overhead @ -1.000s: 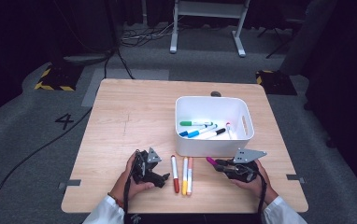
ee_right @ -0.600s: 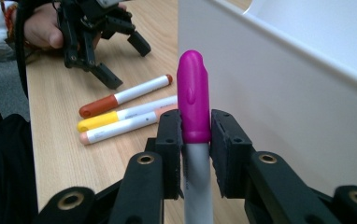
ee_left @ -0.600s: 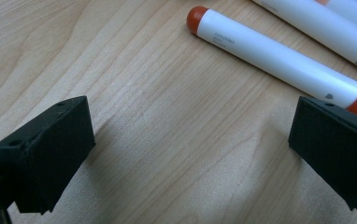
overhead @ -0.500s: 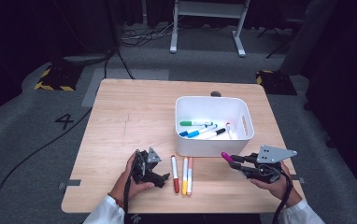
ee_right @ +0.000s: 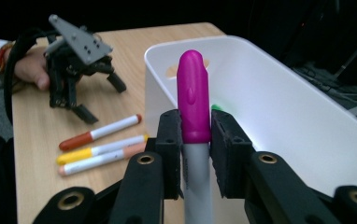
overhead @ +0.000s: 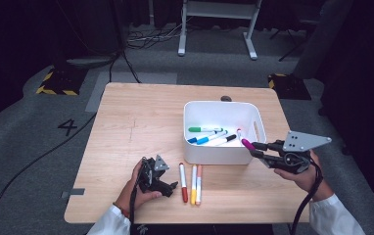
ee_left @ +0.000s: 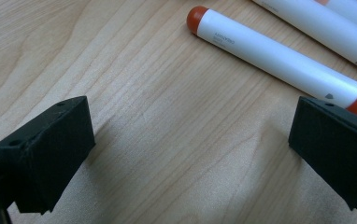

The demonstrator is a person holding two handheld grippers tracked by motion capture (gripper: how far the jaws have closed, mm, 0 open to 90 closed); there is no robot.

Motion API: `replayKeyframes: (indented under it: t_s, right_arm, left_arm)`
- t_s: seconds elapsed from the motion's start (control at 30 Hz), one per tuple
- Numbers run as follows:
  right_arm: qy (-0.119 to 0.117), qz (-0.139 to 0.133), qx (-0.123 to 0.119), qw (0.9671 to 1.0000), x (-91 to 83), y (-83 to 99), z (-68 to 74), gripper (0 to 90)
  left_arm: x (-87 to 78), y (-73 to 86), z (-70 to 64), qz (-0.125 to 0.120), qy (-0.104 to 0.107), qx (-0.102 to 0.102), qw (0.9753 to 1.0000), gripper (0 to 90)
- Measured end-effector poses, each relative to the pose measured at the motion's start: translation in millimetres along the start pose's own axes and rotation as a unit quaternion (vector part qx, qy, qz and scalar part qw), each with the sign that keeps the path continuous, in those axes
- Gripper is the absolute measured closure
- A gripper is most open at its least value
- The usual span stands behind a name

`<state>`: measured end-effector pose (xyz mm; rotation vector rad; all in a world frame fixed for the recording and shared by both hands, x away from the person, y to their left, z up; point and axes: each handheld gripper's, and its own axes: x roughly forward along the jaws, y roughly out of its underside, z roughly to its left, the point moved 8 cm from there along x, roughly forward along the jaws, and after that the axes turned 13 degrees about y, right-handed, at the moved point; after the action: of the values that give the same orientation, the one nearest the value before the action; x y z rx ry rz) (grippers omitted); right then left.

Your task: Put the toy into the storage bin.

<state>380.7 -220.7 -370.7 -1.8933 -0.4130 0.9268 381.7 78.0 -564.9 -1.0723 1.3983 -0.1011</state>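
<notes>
We've got the pink marker (ee_right: 193, 100) clamped in our right gripper (overhead: 256, 150), at the bin's (overhead: 195, 108) right corner. Several markers (overhead: 209, 136) are binned already; three (overhead: 191, 181) wait near the table's front edge beside our left gripper (overhead: 168, 188), jaws apart.

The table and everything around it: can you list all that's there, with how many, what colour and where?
Table: one, light wood, centre.
Bin: one, white, on the table's right half.
Markers in the bin: at least four; green, blue, black and one unclear.
Markers on the table: three; red, yellow, orange caps, side by side before the bin.
Magenta marker: one, clamped in the right gripper, beside the bin's right end.
Floor number 4: one, black, left of the table.
Left gripper: black, open, resting beside the red marker.
Right gripper: black, shut.
</notes>
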Motion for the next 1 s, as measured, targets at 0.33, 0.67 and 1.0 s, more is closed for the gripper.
replayKeyframes:
  t_s: [0.33, 0.67, 1.0]
  right_arm:
    - [0.027, -0.012, 0.0, 0.9996, 11.1, -27.6, -34.0, 74.5]
    - [0.017, 0.009, 0.0, 0.9998, 53.1, -33.4, -52.3, 74.6]
    - [-0.017, 0.079, -0.037, 0.996, 93.9, -12.2, -34.8, 74.5]
  left_arm:
    - [0.0, 0.0, 0.0, 0.0, 0.0, 0.0, 1.0, 0.4]
    - [0.0, 0.0, 0.0, 0.0, 0.0, 0.0, 1.0, 0.4]
    - [-0.1, 0.3, -0.2, 0.0, 0.0, 0.0, 1.0, 0.4]
